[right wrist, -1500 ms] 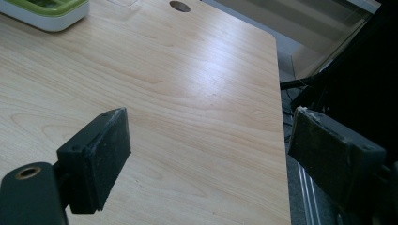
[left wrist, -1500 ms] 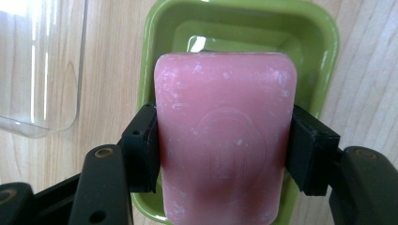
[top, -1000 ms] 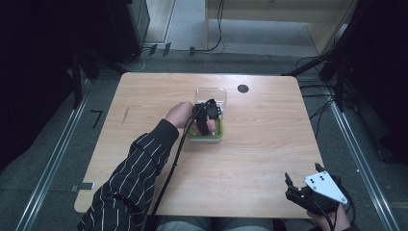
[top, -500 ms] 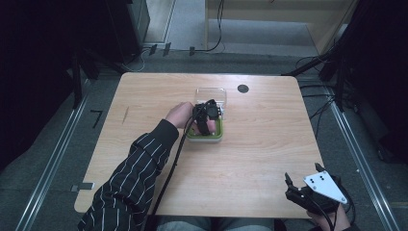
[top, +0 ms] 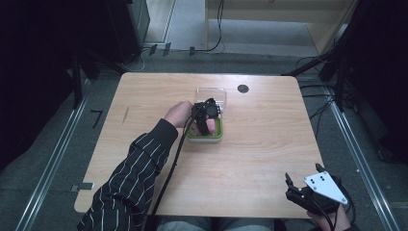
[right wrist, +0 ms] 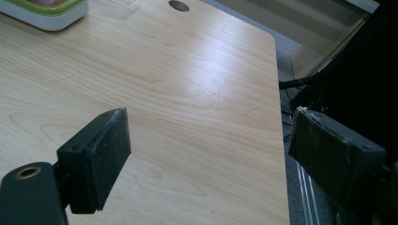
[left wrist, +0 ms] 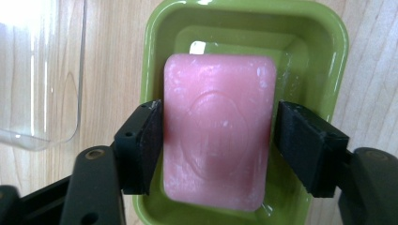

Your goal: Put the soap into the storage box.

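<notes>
A pink soap bar (left wrist: pixel 218 126) sits over a green soap dish (left wrist: pixel 339 56) near the table's middle. My left gripper (left wrist: pixel 218 147) reaches down from above with one black pad against each long side of the bar, so it is shut on the soap. In the high view the left gripper (top: pixel 208 111) hovers over the dish (top: pixel 217 136), with the soap (top: pixel 203 127) pink beneath it. My right gripper (top: pixel 303 173) rests at the table's front right corner. Its jaws stand wide apart in the right gripper view (right wrist: pixel 211 154) with bare wood between them.
A clear plastic lid (top: pixel 210 93) lies just behind the dish, also seen as the clear lid (left wrist: pixel 37 70) beside it. A round cable hole (top: pixel 243 88) is at the back of the table. The table's right edge (right wrist: pixel 280 140) drops to dark floor.
</notes>
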Tool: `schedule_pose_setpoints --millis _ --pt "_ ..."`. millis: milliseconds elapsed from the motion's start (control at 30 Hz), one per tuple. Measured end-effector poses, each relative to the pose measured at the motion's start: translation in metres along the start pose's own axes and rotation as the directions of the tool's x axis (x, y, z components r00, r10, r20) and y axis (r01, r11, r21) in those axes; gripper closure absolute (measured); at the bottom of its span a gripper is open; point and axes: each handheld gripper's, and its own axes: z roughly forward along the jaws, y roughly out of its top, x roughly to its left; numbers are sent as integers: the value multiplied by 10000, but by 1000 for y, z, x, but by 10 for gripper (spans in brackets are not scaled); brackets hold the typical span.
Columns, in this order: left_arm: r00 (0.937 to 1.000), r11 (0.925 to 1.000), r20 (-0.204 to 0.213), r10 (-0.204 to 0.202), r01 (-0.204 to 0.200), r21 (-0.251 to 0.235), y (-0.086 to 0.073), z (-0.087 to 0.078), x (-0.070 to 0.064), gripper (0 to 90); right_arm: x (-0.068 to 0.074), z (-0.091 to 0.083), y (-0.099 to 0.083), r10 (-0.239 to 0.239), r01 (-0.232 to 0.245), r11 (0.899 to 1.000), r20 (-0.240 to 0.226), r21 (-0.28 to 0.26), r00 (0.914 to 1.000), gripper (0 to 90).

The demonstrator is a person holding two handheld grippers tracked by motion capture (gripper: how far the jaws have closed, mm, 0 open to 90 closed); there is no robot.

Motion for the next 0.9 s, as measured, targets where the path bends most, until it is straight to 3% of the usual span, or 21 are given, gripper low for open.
schedule_pose_setpoints --millis 300,500,700,833,867,900 --pt "9969 9967 209 -754 747 311 -2 -9 0 206 0 0 0 -22 22 10000 0 -24 10000 139" --pt "9871 9869 309 -1570 1557 414 -8 -18 -3 129 -1 0 0 -41 41 10000 14 -48 10000 139" --pt "9784 9767 240 -2052 2032 696 -21 -23 -7 90 0 1 0 -91 90 9999 -33 -85 10000 139" --pt "9683 9660 145 -2493 2476 740 -29 -28 -11 85 -1 0 0 -30 30 9999 -39 -111 10000 139" --pt "9631 9610 123 -2688 2673 703 -32 -30 -14 85 -1 0 0 -28 28 9999 -36 -109 10000 139" --pt "9631 9610 123 -2688 2673 703 -32 -30 -14 90 -1 0 0 -79 79 9999 -42 -115 10000 139"
